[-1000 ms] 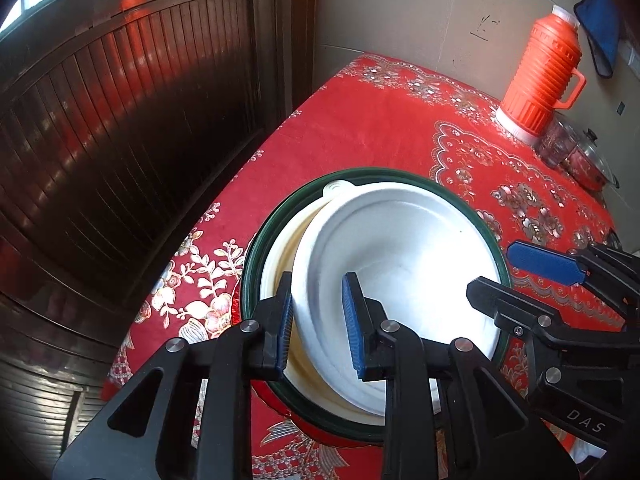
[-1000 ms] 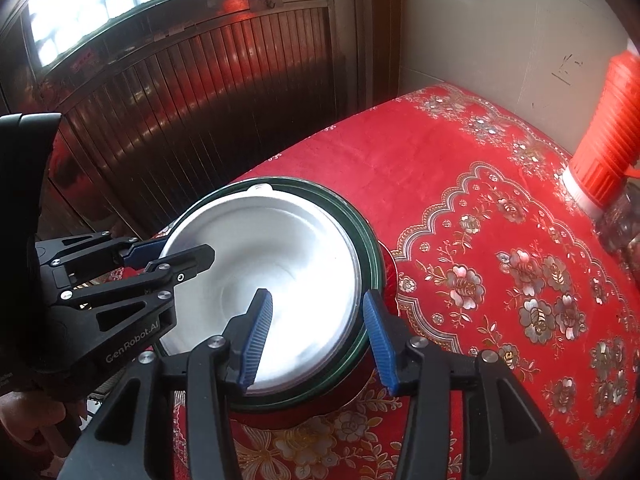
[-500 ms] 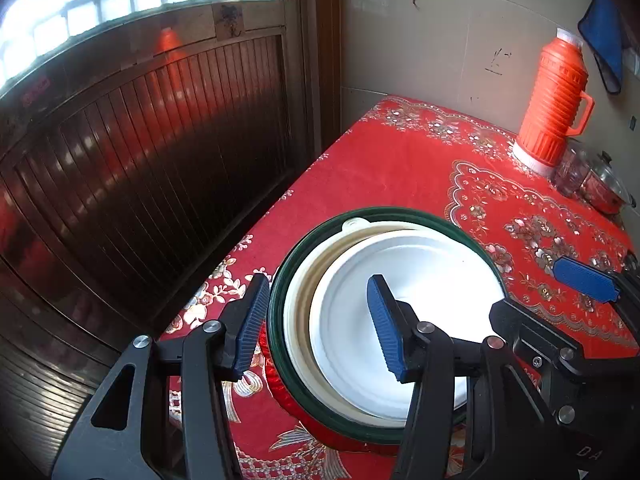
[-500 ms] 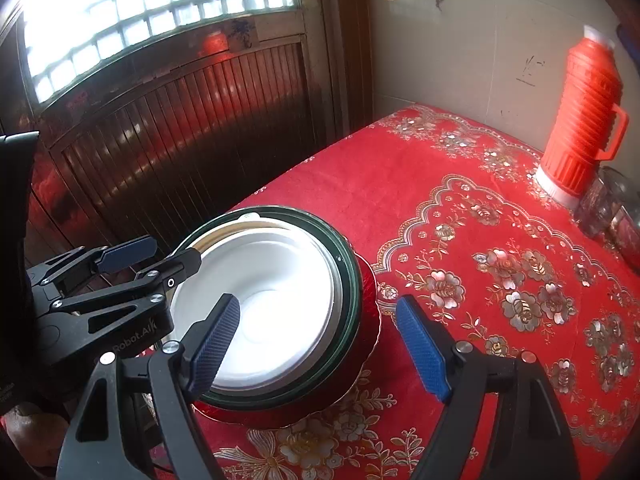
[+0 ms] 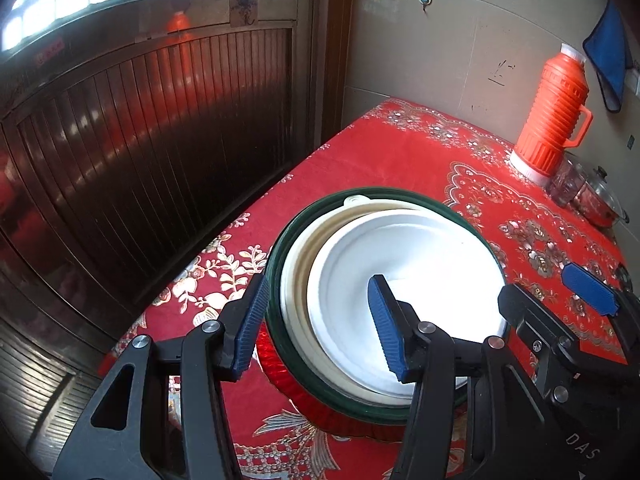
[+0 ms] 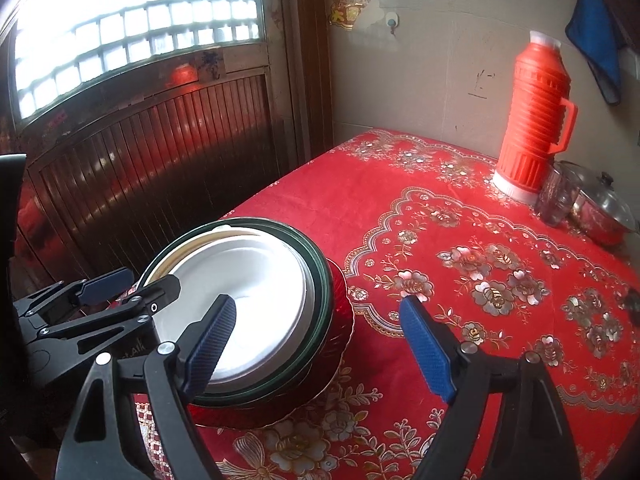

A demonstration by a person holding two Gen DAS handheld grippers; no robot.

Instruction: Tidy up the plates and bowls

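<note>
both grippers hovered with fingers spread, gripping nothing: the left gripper (image 5: 320, 324) and right gripper (image 6: 320, 352) flanked a white plate (image 5: 404, 300) nested in stacked bowls (image 6: 320, 280) on the red tablecloth (image 6: 460, 240).

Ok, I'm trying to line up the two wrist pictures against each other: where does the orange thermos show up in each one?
Left wrist: the orange thermos stands at the upper right, on the far end of the red tablecloth by the wall.
Right wrist: the orange thermos is also upper right, larger, beside a glass.
Shared landmark: the blue cloth hanging on the wall just right of it.
</note>
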